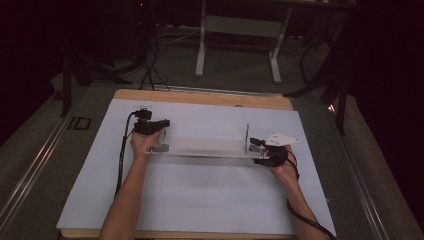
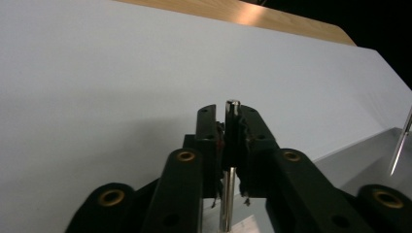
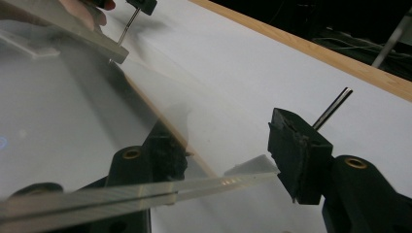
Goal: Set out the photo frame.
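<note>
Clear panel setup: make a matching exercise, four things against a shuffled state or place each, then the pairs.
Things:
1. left gripper
2. right gripper
3. white sheet
4. wooden table

States or places:
a. jaws apart at the edge of the clear panel
b. covers most of the tabletop
c. closed on an upright metal pin
d. shows as a bare strip along the far edge

Pairs: 1-c, 2-a, 3-b, 4-d

No readable text, labels, numbers, signs
</note>
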`<control>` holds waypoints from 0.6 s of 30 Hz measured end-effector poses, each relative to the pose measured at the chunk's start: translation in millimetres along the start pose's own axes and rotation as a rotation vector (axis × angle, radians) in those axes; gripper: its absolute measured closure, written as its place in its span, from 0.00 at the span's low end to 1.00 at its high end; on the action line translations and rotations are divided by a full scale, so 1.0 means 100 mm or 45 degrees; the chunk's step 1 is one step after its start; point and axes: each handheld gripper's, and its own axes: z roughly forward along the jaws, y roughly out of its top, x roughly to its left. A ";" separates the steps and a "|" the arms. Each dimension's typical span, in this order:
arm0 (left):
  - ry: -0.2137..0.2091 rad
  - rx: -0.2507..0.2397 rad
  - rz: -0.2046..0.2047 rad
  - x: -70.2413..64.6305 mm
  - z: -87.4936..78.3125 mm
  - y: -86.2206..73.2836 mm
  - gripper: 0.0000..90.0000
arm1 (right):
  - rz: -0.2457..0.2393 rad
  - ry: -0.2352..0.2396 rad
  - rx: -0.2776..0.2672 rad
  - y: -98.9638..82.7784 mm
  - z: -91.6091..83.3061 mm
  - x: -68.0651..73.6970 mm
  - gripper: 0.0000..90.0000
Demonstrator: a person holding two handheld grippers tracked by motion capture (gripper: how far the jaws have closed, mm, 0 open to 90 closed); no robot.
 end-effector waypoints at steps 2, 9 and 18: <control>0.006 0.013 0.012 0.01 -0.01 -0.01 0.83 | 0.000 0.000 0.001 0.00 0.00 0.00 0.52; -0.009 -0.026 0.013 0.06 -0.12 -0.07 0.75 | 0.003 0.002 0.004 0.01 0.00 0.00 0.52; -0.021 -0.090 0.062 0.04 -0.31 -0.16 0.68 | 0.020 0.005 -0.004 0.01 0.00 -0.01 0.52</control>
